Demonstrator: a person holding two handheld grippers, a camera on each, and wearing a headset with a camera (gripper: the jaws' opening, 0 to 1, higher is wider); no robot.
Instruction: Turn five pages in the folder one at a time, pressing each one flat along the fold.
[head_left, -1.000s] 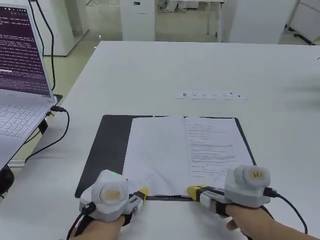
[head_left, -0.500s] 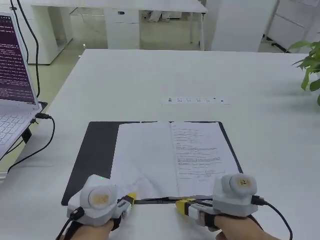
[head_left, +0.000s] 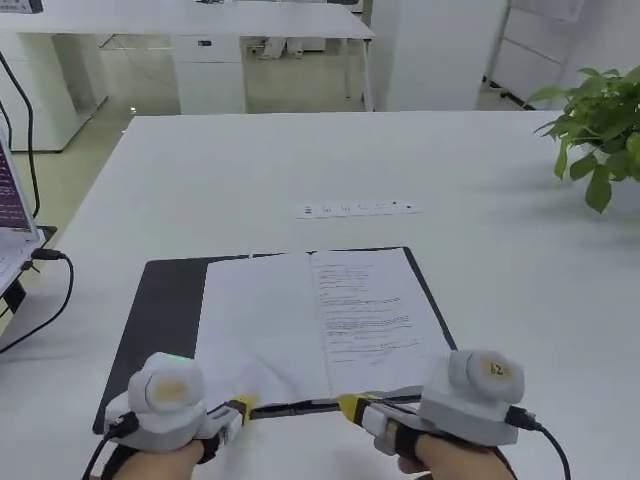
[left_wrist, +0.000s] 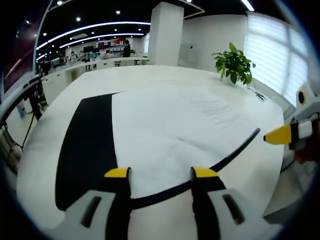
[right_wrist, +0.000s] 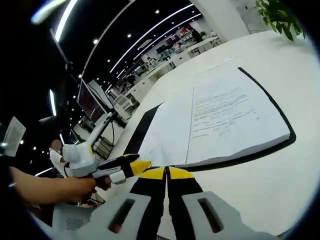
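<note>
1. The folder (head_left: 165, 310) lies open flat on the desk (head_left: 300, 150), with its near edge toward the person. The printed page (head_left: 365, 310) is right of the fold (head_left: 320, 330), the blank page (head_left: 262, 325) is left of it, and black cover shows past that.
2. The blank page looks a bit rumpled near its bottom corner, so I'd guess it needs a press along the fold.
3. The left claw (left_wrist: 161, 173) sits at the folder's near edge, jaws apart, holding nothing. The right claw (right_wrist: 166, 172) is by the fold's near end, jaws closed together on nothing.
4. For the next turn I'd open the right claw and nip just the top printed sheet at its near corner. Lift slowly so only one sheet comes, then smooth it with the left claw from the fold outward.
</note>
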